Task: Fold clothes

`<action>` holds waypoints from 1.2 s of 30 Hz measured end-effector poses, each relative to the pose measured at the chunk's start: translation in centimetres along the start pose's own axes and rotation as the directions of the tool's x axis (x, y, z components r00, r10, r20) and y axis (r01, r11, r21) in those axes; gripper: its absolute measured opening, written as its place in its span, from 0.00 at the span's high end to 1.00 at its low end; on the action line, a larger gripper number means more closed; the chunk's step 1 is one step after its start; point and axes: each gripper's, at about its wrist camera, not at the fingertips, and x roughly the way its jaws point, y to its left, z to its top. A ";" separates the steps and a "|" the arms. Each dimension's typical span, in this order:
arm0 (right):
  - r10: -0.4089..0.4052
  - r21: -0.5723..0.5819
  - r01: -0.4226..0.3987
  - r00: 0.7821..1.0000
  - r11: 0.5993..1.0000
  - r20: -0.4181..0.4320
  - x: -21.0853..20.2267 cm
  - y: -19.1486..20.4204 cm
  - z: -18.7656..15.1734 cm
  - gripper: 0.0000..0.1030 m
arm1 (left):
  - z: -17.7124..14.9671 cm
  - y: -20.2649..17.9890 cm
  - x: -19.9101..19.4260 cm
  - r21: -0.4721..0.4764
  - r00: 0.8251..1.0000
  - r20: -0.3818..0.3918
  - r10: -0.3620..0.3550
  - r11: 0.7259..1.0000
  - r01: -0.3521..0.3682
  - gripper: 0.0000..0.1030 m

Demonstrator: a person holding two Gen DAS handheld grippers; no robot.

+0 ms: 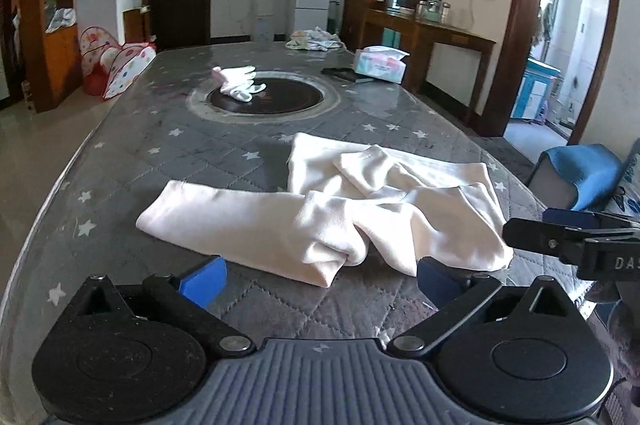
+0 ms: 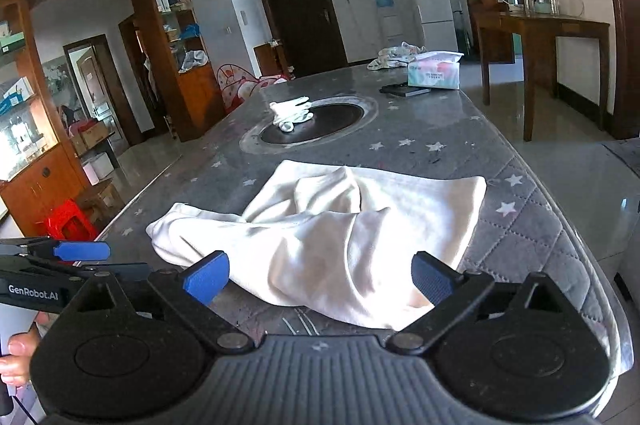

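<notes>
A cream-white garment [image 1: 320, 213] lies crumpled and partly folded on the grey star-patterned table cover [image 1: 160, 153]. It also shows in the right wrist view [image 2: 344, 237]. My left gripper [image 1: 320, 281] is open and empty, hovering just before the garment's near edge. My right gripper [image 2: 320, 283] is open and empty over the garment's near right part. The right gripper shows at the right edge of the left wrist view [image 1: 576, 241]. The left gripper shows at the left edge of the right wrist view [image 2: 76, 257].
White gloves [image 1: 240, 83] lie on a round dark inset [image 1: 264, 97] mid-table. A tissue box [image 1: 380, 63], a dark flat object [image 1: 346, 74] and a bundle of cloth [image 1: 314, 39] sit at the far end. A blue chair [image 1: 580, 173] stands to the right.
</notes>
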 end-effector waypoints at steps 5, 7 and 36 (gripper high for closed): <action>-0.008 0.013 0.008 1.000 1.000 0.007 -0.3 -0.2 -0.1 0.04 | -0.5 -0.6 0.2 -0.002 1.000 -0.007 0.005 1.000 -0.005 0.00; -0.009 0.016 0.009 1.000 1.000 0.008 -0.3 -0.3 -0.1 0.04 | -0.6 -0.9 0.3 0.006 1.000 -0.013 0.012 1.000 -0.012 0.00; -0.023 0.022 0.023 0.999 0.999 0.024 -0.7 0.1 0.3 0.02 | -1.2 -1.0 -0.1 0.005 0.999 -0.030 0.018 1.000 -0.018 0.00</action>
